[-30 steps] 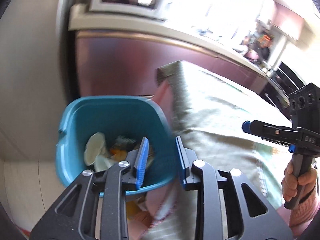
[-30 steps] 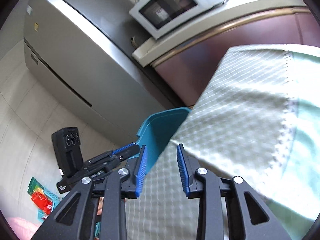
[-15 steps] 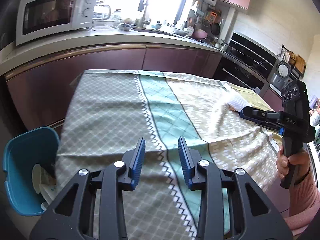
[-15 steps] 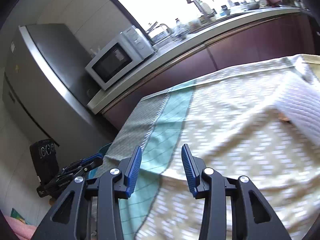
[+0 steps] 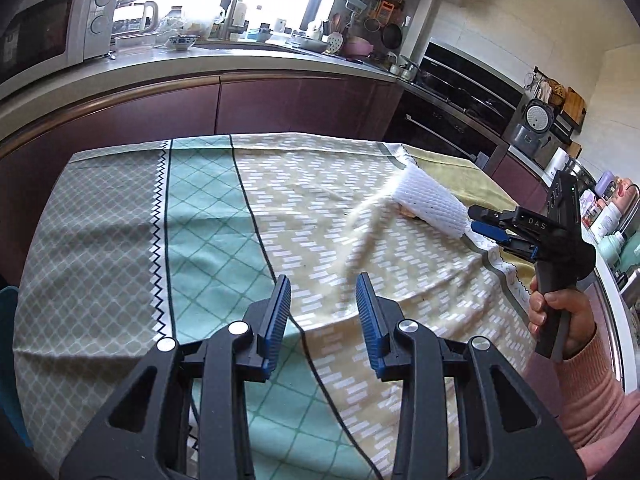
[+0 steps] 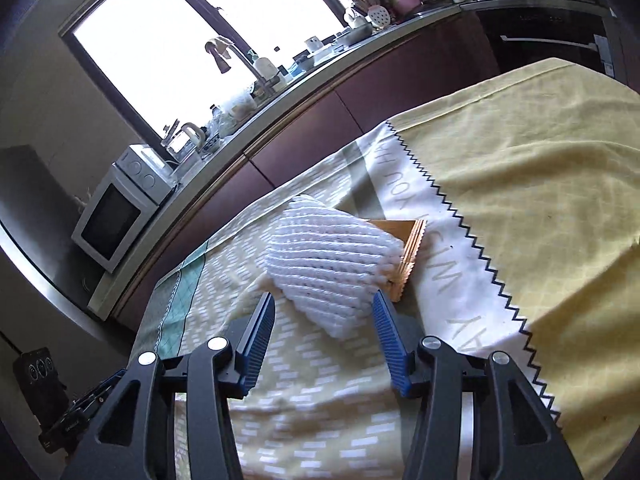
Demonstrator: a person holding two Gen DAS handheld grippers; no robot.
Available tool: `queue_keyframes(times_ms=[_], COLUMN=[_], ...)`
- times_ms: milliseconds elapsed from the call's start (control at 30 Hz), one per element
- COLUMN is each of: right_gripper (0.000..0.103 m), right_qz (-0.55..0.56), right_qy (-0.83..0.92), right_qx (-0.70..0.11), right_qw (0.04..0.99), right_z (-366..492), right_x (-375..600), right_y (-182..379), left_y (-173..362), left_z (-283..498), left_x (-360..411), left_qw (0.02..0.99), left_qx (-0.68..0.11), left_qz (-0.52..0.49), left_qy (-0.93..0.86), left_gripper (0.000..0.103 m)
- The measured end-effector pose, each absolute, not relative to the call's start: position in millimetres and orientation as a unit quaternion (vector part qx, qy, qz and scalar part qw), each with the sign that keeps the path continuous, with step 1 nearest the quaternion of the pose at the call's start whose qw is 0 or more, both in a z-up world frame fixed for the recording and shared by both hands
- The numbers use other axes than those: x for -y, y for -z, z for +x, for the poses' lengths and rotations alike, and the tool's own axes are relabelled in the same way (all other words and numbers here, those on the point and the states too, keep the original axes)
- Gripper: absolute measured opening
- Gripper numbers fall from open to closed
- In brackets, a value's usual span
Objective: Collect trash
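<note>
Right claw [image 6: 323, 312], jaws opening, frames a white foam net [image 6: 332, 264] at centre; left claw [image 5: 323, 300] hangs narrowly parted, empty.

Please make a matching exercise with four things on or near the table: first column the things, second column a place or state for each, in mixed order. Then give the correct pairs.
Things:
1. white foam net
2. microwave
3. brown card
4. left tongs

Places or states:
A. on the counter, left end
B. empty, above the tablecloth
C. partly under the net
D. just ahead of the opening right tongs

Pairs: 1-D, 2-A, 3-C, 4-B
</note>
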State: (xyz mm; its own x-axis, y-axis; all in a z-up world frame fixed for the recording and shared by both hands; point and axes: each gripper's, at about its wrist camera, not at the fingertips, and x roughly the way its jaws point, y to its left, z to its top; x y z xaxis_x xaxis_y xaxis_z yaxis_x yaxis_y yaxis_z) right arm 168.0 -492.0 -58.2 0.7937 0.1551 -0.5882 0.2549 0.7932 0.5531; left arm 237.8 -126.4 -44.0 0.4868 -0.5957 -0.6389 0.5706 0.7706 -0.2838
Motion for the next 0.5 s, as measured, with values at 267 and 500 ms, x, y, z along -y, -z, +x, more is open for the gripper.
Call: queue_keyframes(times_ms=[267, 500], right_gripper=[0.023, 0.002], right_qz=[0.349, 0.361], right_qy=[0.002, -0.058], right_qx=[-0.326, -0.314], right_qw=[0.878, 0.876], right_z=[186, 181], right_x=[499, 482], right_y=[72, 67], left_y=[48, 52], left_z=[243, 243], left_x=[158, 177], left_qw=[0.850, 0.840], left_qx=[-0.390, -0.399], left_qz=[-0.016, -0.005], left_qy=[0.355, 0.369], left_gripper=[0.033, 0.033])
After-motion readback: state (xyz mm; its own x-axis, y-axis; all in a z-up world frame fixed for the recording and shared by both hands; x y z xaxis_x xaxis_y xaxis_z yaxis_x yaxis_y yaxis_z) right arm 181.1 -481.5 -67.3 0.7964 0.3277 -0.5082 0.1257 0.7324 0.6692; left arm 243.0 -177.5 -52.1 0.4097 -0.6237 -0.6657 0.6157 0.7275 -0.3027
